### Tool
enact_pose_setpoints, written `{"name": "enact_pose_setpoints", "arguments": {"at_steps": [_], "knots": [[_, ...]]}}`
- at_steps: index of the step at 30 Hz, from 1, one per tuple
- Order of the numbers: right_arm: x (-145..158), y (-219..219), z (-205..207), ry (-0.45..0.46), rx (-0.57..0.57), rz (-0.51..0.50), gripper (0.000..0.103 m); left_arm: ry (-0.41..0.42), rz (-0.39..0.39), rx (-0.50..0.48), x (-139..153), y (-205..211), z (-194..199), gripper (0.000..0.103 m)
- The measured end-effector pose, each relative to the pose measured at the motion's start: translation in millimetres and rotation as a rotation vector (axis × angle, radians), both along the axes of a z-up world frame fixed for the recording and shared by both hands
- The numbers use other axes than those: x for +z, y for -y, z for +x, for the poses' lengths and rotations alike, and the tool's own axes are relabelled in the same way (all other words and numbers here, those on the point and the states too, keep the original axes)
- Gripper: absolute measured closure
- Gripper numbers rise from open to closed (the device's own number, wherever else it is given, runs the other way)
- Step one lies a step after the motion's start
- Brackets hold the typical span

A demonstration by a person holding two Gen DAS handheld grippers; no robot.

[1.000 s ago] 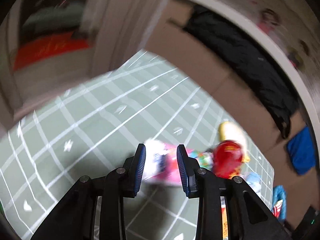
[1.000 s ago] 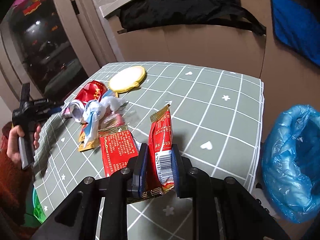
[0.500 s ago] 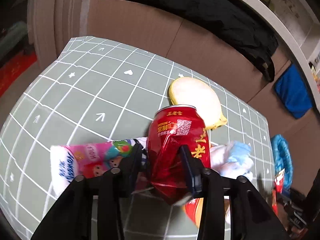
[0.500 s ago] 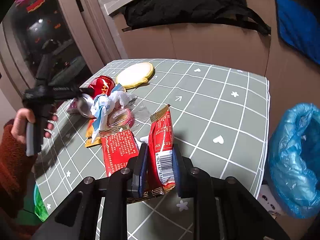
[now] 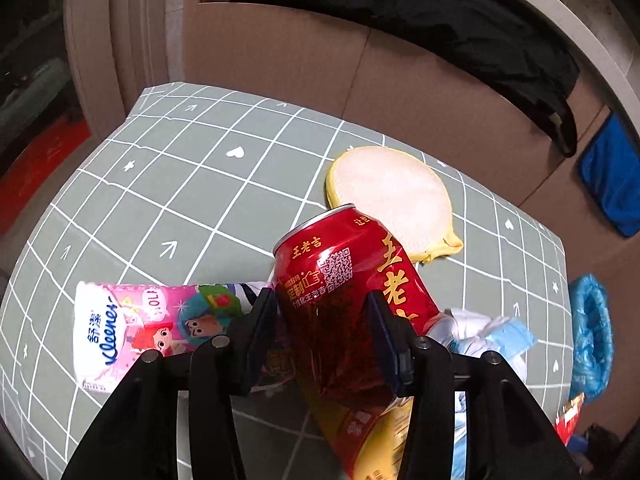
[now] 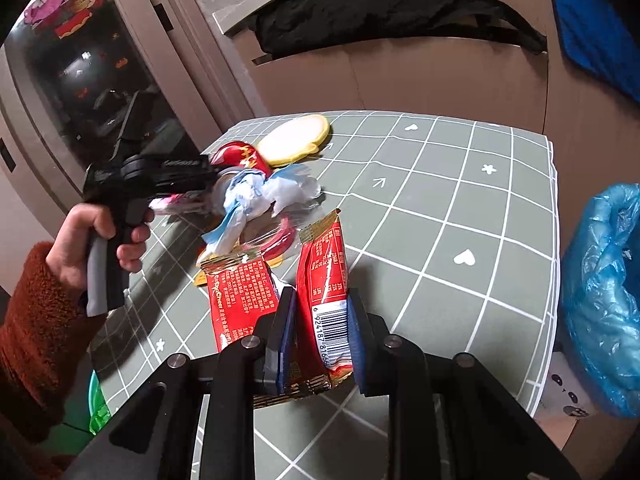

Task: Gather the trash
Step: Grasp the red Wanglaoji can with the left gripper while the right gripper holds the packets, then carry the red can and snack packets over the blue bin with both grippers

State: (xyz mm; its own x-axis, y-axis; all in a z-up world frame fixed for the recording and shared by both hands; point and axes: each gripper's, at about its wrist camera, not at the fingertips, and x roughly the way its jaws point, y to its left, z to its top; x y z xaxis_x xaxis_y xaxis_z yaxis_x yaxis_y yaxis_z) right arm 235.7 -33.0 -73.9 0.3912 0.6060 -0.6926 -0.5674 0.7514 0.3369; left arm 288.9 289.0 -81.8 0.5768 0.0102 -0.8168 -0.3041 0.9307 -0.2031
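1. Left wrist view only: shows a pink tissue pack (image 5: 132, 328) lying flat on the green checked table (image 5: 180, 184), just left of the left gripper (image 5: 322, 300), and the print and code on the red can (image 5: 344, 280).
2. Right wrist view only: shows a hand (image 6: 92, 240) in a rust-coloured sleeve (image 6: 36, 320) holding the left gripper by its handle. Also shows a crumpled white-and-blue plastic wad (image 6: 272, 192) beside the can and a second red wrapper (image 6: 236, 292) flat on the table.
3. Both views: show a round yellow pad (image 5: 392, 192) behind the can and a blue bag (image 6: 604, 300) past the table's right edge.
4. Left gripper: stands with jaws apart, having just been opening. Frames the can, which lies tilted on the table, top end away, wider than the gap and partly behind the right finger. Cannot tell whether the pads touch it.
5. Right gripper (image 6: 320, 300): sits with its pads against both sides of the red wrapper (image 6: 322, 264), barcode end between them, having just been opening a little. Keeps the wrapper standing on edge, torn top pointing away, lower end over the table's near part, well apart from the blue bag.
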Motion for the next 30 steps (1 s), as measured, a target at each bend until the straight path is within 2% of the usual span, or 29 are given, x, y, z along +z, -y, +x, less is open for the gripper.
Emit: {"name": "enact_pose_setpoints", "arguments": {"at_steps": [1,7,12,16,19,30], "knots": [[0,0,-2,0.002,-0.001,0.002,0.079,0.021,0.011,-0.001,3,4,-4,0.063],[7,14,-7,0.026,-0.028,0.010,0.079,0.109,0.134,-0.086,25,41,-40,0.065],[7,24,-7,0.001,-0.066,0.050,0.079,0.146,0.120,-0.122,40,52,-67,0.066],[12,28,-11,0.016,-0.082,0.057,0.079,0.189,0.123,-0.113,53,52,-88,0.066],[21,28,-11,0.040,-0.091,0.066,0.079,0.230,0.153,-0.086,64,50,-102,0.066],[63,25,-6,0.174,-0.102,0.053,0.079,0.306,0.149,-0.084,89,56,-127,0.067]]}}
